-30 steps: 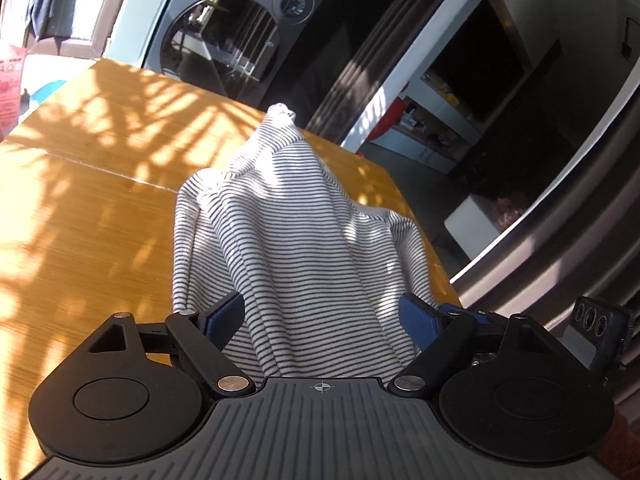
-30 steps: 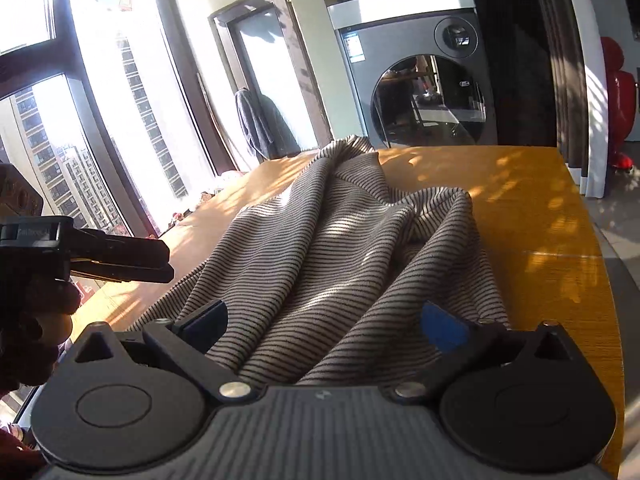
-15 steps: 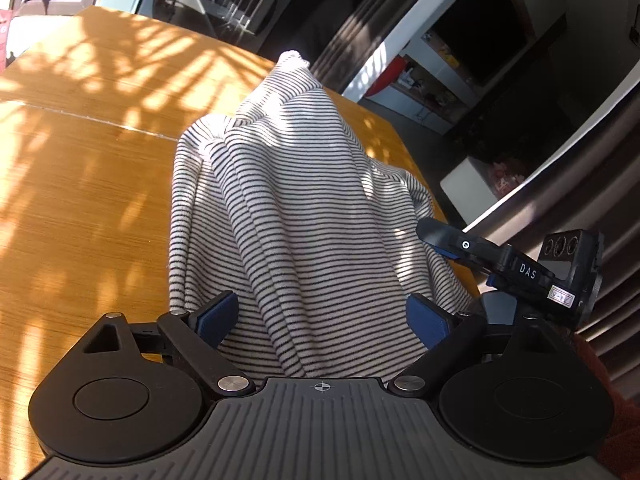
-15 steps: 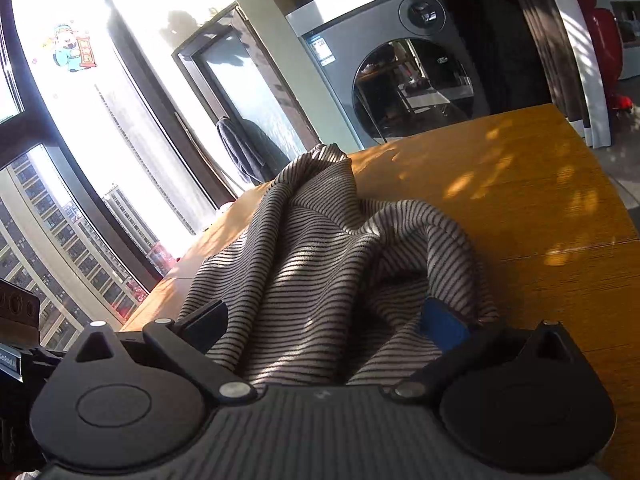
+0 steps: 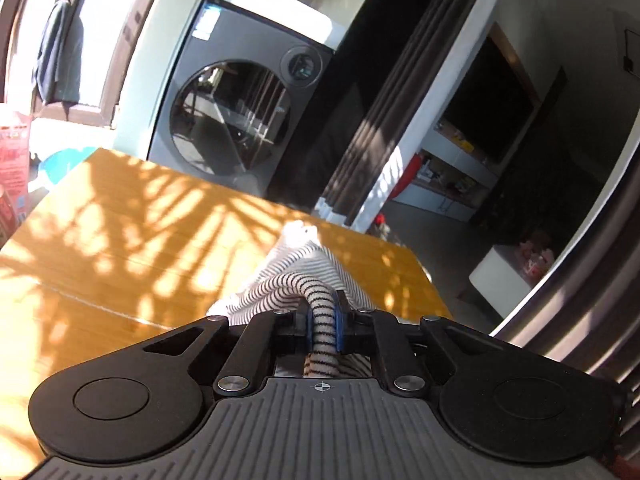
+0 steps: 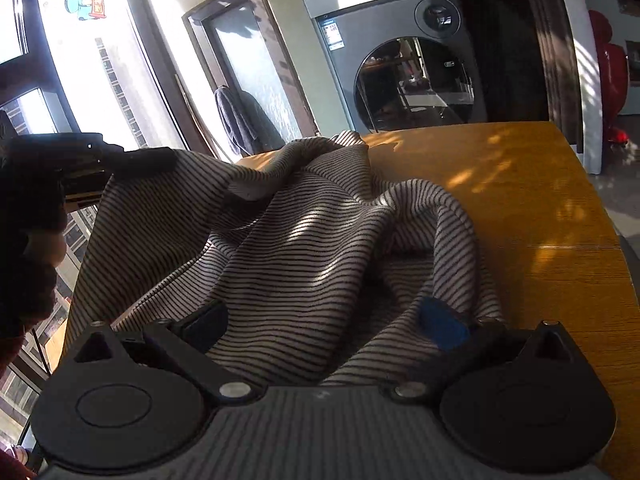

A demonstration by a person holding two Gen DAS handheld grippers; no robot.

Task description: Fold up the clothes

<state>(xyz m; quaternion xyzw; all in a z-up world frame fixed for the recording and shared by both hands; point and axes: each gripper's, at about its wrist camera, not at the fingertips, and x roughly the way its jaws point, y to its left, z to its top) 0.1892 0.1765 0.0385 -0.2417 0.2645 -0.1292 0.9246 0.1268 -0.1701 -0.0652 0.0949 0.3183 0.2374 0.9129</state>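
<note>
A white garment with thin black stripes [image 6: 304, 248] lies bunched on a wooden table [image 6: 540, 208]. My left gripper [image 5: 323, 326] is shut on a fold of the striped garment [image 5: 304, 276], with the cloth pinched between its blue pads. In the right wrist view the left gripper [image 6: 140, 156] holds one edge of the garment lifted at the upper left. My right gripper [image 6: 324, 320] is open, with the striped cloth lying between its spread blue fingers [image 6: 442, 324].
A grey front-loading washing machine [image 5: 240, 116] stands beyond the table's far edge. A window and a glass door [image 6: 248, 68] are at the left. The table's right edge [image 5: 428, 280] drops to the floor. A dark doorway and shelves [image 5: 460, 176] are at the right.
My left gripper has closed on a fold of the garment and lifted it. My right gripper stays open over the cloth.
</note>
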